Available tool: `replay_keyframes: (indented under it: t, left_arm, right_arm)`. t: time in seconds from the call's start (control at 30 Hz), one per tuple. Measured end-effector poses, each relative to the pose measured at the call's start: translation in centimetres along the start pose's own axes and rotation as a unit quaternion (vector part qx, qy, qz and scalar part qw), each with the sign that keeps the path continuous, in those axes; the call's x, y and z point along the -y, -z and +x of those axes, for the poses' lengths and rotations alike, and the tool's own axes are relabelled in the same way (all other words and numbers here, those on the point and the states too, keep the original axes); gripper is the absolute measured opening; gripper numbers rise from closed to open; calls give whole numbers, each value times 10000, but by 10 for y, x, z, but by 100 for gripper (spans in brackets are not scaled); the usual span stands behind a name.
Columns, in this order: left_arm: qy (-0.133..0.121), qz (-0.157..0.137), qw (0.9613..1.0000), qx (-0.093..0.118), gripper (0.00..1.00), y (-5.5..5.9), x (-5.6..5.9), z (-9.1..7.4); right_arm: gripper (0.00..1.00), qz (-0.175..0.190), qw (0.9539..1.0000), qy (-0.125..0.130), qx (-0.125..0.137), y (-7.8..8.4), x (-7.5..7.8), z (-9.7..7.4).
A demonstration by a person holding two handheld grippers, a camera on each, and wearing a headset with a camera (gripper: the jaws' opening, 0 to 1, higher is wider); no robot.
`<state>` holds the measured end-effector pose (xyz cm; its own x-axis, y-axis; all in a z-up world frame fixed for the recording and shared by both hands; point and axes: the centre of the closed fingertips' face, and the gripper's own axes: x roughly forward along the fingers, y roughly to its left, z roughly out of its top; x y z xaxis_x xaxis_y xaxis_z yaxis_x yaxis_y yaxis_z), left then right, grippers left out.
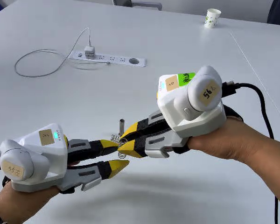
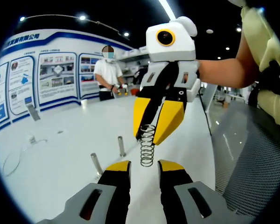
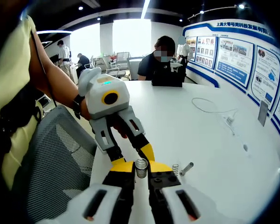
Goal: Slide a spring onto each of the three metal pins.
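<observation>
Steel spring (image 2: 148,145) up in the air, pinched at its top end by the right gripper (image 2: 148,139), jaws closed on the coil, the rest hanging free. Below it sits the left gripper (image 2: 144,167), jaws parted wider than the coil and gripping nothing. The spring's lower end dangles right at its tips. Two bare pins (image 2: 122,145) stand upright on the table (image 2: 56,154) just beyond, the near pin (image 2: 96,163) off to one side. In the head view a second spring (image 1: 115,138) stands beside a pin; whether it's seated over the third pin, I can't tell. This looks like the line-up step: spring in hand, not on a pin yet. The next move calls for bringing the coil over a bare pin, keeping it plumb and catching its open end on the pin's tip before lowering. The left jaws could steady the loose end, because a swaying coil will miss.
</observation>
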<state>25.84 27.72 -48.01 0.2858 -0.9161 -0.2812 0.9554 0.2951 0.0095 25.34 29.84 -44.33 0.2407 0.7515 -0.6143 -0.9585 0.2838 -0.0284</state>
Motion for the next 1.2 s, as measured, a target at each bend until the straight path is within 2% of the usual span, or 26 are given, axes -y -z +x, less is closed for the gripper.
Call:
replay_keyframes:
  t: [0.37, 0.73, 0.97, 1.1, 1.2]
  left_arm:
    - [-292, -150, 9995, 29, 38, 0, -13, -10]
    - [-443, -286, 9986, 46, 47, -1, -17, -15]
    - [-608, -350, 9975, 72, 51, -1, -24, -23]
    - [-677, -374, 9970, 76, 52, 0, -27, -26]
    - [-714, -384, 9967, 75, 53, 1, -29, -27]
  right_arm:
    - [11, 145, 9995, 274, 55, 4, 15, -13]
    - [11, 327, 9970, 681, 151, 10, 35, -31]
    - [11, 548, 9909, 1213, 204, 17, 62, -46]
    - [11, 706, 9845, 1581, 279, 22, 79, -51]
    - [11, 797, 9812, 1733, 295, 27, 86, -51]
